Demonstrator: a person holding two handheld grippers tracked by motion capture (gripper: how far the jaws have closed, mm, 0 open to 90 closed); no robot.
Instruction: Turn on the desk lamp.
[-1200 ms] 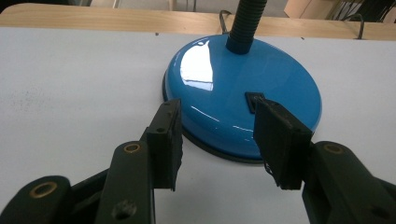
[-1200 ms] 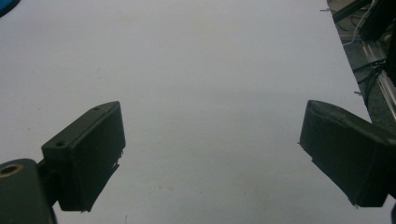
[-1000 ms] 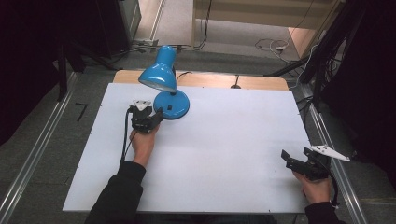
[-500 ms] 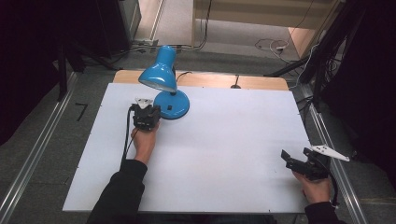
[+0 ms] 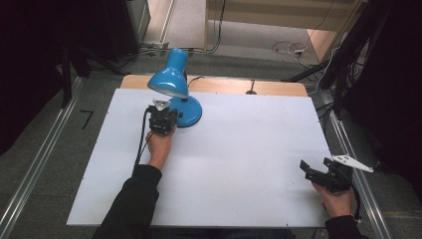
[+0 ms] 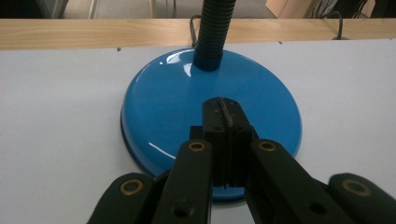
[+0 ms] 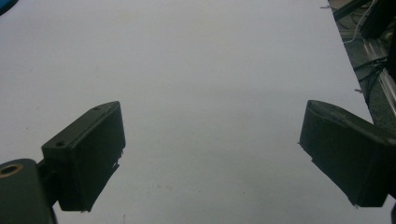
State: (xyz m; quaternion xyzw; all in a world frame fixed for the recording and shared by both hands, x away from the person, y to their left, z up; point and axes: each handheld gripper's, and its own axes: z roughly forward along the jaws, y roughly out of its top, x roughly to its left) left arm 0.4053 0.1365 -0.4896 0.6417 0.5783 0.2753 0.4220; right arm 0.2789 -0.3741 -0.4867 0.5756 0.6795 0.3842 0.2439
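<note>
A blue desk lamp stands at the table's back left, its shade (image 5: 169,79) tipped forward over its round base (image 5: 191,112). My left gripper (image 5: 166,115) reaches onto the near edge of that base (image 6: 163,107). Its jaws have just been closing and are now shut, pads (image 6: 219,121) pressed flat together with nothing visible between them, tips (image 6: 226,106) low over the base's top. The ribbed neck (image 6: 212,32) rises just beyond. My right gripper (image 5: 316,167) rests at the front right of the table, open, with only bare white surface between its jaws (image 7: 212,112).
The white tabletop (image 5: 239,149) spreads between both hands. A wooden strip (image 5: 224,85) runs along its back edge, with cables on the floor behind. Metal rails (image 5: 348,149) flank the table's sides.
The left gripper's jaws have closed and it has edged slightly toward the lamp base. The right hand and its gripper have kept still.
</note>
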